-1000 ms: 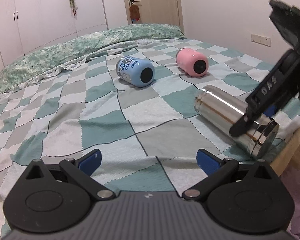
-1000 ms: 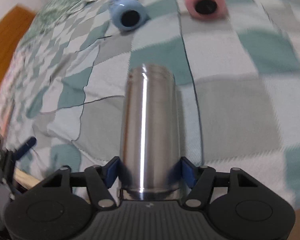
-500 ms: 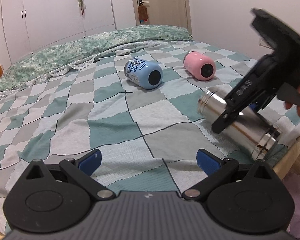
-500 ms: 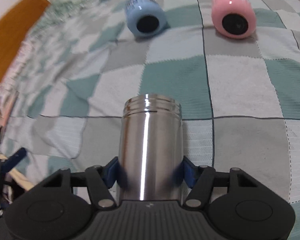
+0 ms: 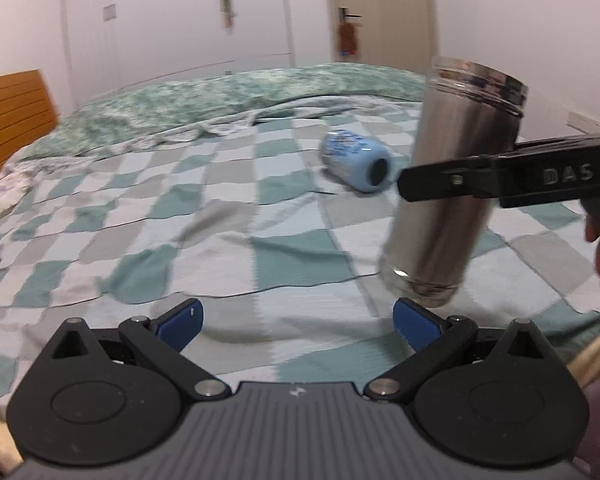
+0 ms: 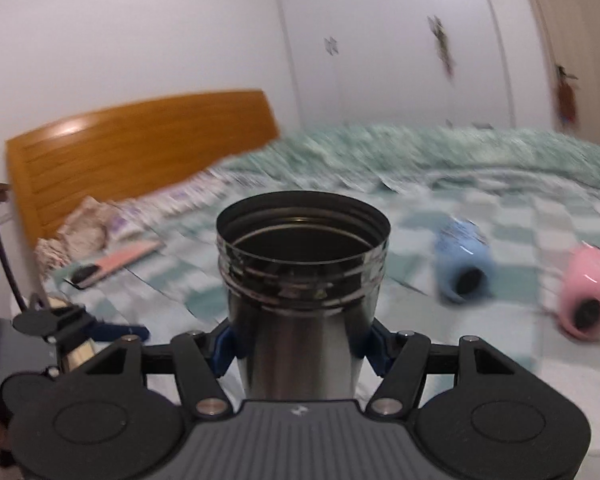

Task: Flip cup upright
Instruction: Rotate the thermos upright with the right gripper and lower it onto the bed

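Cup: steel tumbler (image 5: 456,184) is held off the checked bedspread (image 5: 220,216), mouth uppermost, base lowest and apparently just clear of the cloth.
Long axis: nearly vertical, tipped a little, with the rim leaning up and to the right in the left wrist view; judged a few degrees short of plumb.
Right gripper: right gripper (image 6: 300,344) is closed on the tumbler's mid-body, a blue pad pressed to each side, the open mouth seen straight ahead.
Left gripper: left gripper (image 5: 296,318) is spread wide with nothing between its fingers, low over the bed, the tumbler ahead and to its right.
Nearer hand: the right one, by contact; no help looks needed from the left.
Key relation: base is pointed down at the bedspread, so the coming move is judged to be a last bit of levelling and a straight lowering before release.
Risk: soft bedding may let a tall, narrow tumbler topple if it is released while tilted.
Others: blue cup (image 5: 356,164) and pink cup (image 6: 586,300) are lying on their sides, farther up the bed, well apart from the tumbler.
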### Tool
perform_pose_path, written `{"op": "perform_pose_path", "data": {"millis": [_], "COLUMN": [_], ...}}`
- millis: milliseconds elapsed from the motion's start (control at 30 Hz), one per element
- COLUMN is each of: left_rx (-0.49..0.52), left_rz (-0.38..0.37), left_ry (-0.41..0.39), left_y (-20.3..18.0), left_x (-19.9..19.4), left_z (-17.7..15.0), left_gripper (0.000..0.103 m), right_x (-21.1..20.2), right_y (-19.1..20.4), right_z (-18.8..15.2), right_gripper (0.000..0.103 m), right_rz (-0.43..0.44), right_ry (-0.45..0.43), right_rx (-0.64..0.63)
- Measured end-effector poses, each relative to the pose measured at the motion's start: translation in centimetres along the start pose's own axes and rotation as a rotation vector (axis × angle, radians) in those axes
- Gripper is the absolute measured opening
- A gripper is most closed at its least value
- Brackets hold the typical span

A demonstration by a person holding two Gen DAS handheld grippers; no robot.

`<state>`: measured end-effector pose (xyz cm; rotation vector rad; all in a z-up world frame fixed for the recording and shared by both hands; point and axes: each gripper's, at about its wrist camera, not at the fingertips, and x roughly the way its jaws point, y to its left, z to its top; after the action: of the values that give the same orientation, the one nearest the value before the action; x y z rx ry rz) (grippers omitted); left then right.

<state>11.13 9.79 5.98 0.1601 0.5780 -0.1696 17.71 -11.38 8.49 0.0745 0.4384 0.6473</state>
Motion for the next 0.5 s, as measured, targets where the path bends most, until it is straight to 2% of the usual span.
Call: {"op": "perform_pose_path", "data": {"millis": [167,300,400,500], "left_rx": [-0.014,-0.036,-0.049,-0.049], "left_rz": [0.074,0.102,0.108,0.108], "left_ry": [0.021,0.027,0.033,0.027], "left_y": [2.3,3.7,4.1,4.3], "left_x": [-0.5,-0.8,-0.9,-1.1], "left_z": [-0.3,-0.7,-1.0,-1.1], "left_gripper": [0.103,0.103,0.103,0.103], "right_x": [5.0,9.1,11.8,11.6], "right_y": [2.9,4.7,5.2,5.4], "right_z": [0.9,0.2,-1.6,-2.4], "right_gripper": [0.062,0.062,0.062,0.063], "right_rz": [0.024,-0.006,-0.039,-0.038], "right_ry": [-0.021,-0.006,0.082,0.065], "right_rx": [-0.048,-0.108,-0.130,-0.142]}}
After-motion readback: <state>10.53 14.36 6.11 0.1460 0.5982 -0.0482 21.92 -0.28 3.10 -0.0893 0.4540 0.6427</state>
